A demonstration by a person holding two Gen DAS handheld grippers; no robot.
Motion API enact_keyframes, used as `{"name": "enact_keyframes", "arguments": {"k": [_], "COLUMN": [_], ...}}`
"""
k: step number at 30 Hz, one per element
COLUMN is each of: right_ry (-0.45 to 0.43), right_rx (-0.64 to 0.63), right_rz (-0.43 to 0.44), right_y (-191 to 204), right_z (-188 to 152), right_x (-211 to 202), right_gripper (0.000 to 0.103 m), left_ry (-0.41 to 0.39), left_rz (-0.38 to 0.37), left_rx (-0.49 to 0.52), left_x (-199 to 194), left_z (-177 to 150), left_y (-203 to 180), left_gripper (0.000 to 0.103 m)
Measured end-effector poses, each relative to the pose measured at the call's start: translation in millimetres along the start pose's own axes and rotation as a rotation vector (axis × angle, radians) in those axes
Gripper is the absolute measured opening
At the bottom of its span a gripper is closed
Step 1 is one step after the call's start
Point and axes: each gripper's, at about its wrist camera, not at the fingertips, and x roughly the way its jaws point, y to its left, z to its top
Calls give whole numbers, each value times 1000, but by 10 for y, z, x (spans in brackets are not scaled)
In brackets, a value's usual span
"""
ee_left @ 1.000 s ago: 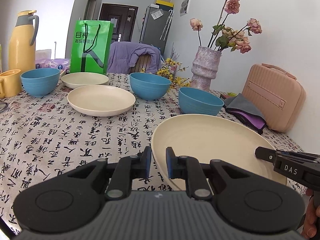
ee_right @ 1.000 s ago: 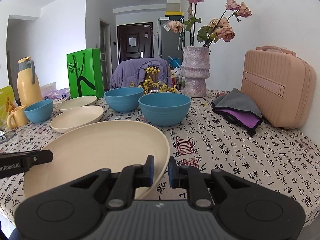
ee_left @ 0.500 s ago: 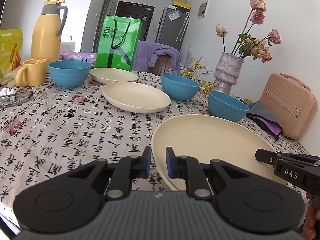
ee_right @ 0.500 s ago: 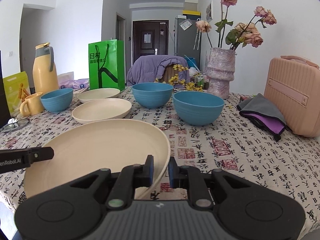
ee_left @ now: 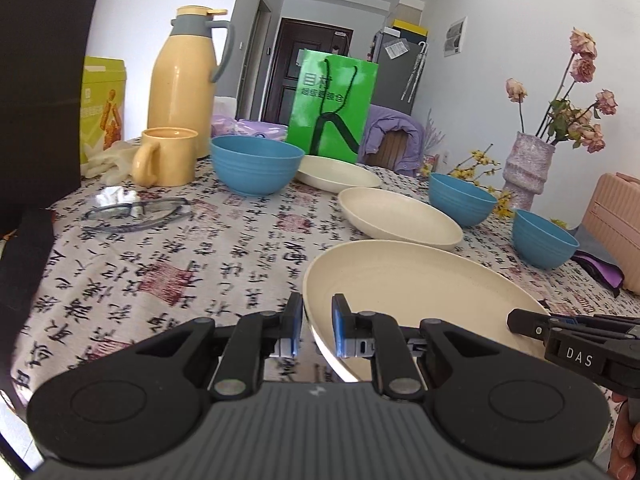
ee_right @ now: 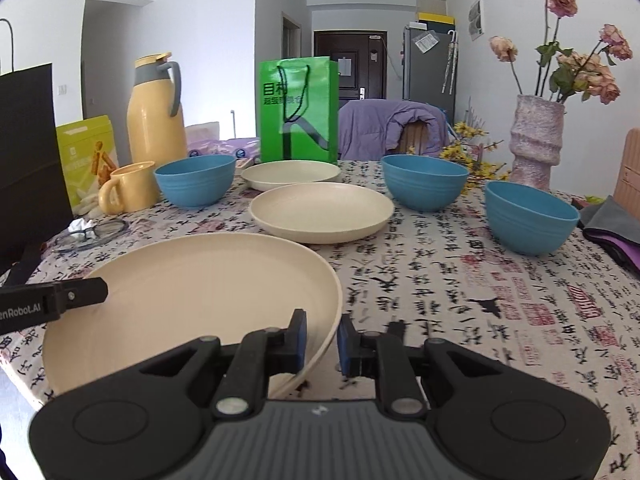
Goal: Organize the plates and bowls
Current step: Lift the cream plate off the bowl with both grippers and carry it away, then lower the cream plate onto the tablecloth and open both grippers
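1. Left tongs [ee_left: 316, 330] closed narrow on the left rim of a cream plate [ee_left: 416, 292]; blue pads either side of the rim.
2. Right tongs [ee_right: 322, 342] clamp the same plate's right rim.
3. Plate is carried between both tongs, near edge of the desk [ee_left: 160, 264], over the patterned cloth.
4. Beyond it: second cream plate [ee_right: 322, 212] flat on the desk, third plate [ee_right: 292, 174] behind that, near a green bag [ee_right: 298, 110].
5. Three blue bowls: left bowl [ee_right: 196, 180] beside yellow mug [ee_right: 128, 188]; middle bowl [ee_right: 424, 182]; right bowl [ee_right: 530, 218] near vase [ee_right: 534, 140].
6. Glasses [ee_left: 132, 214] lie left; yellow jug [ee_left: 186, 80] upright behind the mug.
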Motion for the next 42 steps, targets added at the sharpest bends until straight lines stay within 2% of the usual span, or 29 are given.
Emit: {"name": "enact_keyframes", "arguments": {"k": [4, 10, 19, 23, 24, 25, 27, 28, 29, 31, 33, 34, 35, 36, 39, 42], "right_ry": [-2, 20, 52, 46, 50, 52, 54, 49, 42, 20, -10, -23, -38, -57, -102, -162], "right_rx": [-4, -14, -47, -57, -55, -55, -57, -56, -56, -59, -57, -55, -54, -52, -48, -31], "right_rz": [35, 61, 76, 88, 96, 105, 106, 105, 102, 90, 74, 68, 62, 52, 17, -29], "right_y": [321, 590, 765, 786, 785, 791, 799, 795, 790, 766, 713, 678, 638, 581, 422, 227], "right_z": [17, 28, -33, -37, -40, -40, -38, -37, -34, -23, -6, 6, 16, 24, 39, 2], "right_x": [151, 361, 530, 527, 529, 529, 522, 507, 488, 429, 330, 279, 221, 141, -73, -357], "right_gripper": [16, 17, 21, 27, 29, 34, 49, 60, 68, 74, 82, 88, 89, 89, 98, 103], "left_ry": [-16, -8, 9, 23, 22, 19, -3, -9, -13, -31, -55, -64, -75, -94, -137, -144], "left_rz": [29, 51, 65, 57, 51, 49, 59, 63, 66, 74, 74, 75, 78, 82, 68, 70], "left_rx": [14, 14, 19, 20, 19, 14, 7, 13, 20, 25, 46, 55, 62, 66, 82, 97], "left_x": [8, 84, 141, 162, 159, 154, 119, 99, 81, 33, -36, -70, -107, -161, -323, -469], "left_z": [49, 86, -10, -47, -50, -51, -50, -42, -31, -15, 8, 17, 25, 36, 26, -34], "left_y": [278, 540, 716, 737, 747, 754, 755, 746, 738, 720, 672, 640, 602, 545, 384, 220], "left_gripper": [15, 16, 17, 19, 25, 39, 59, 63, 65, 81, 84, 89, 93, 101, 103, 103]}}
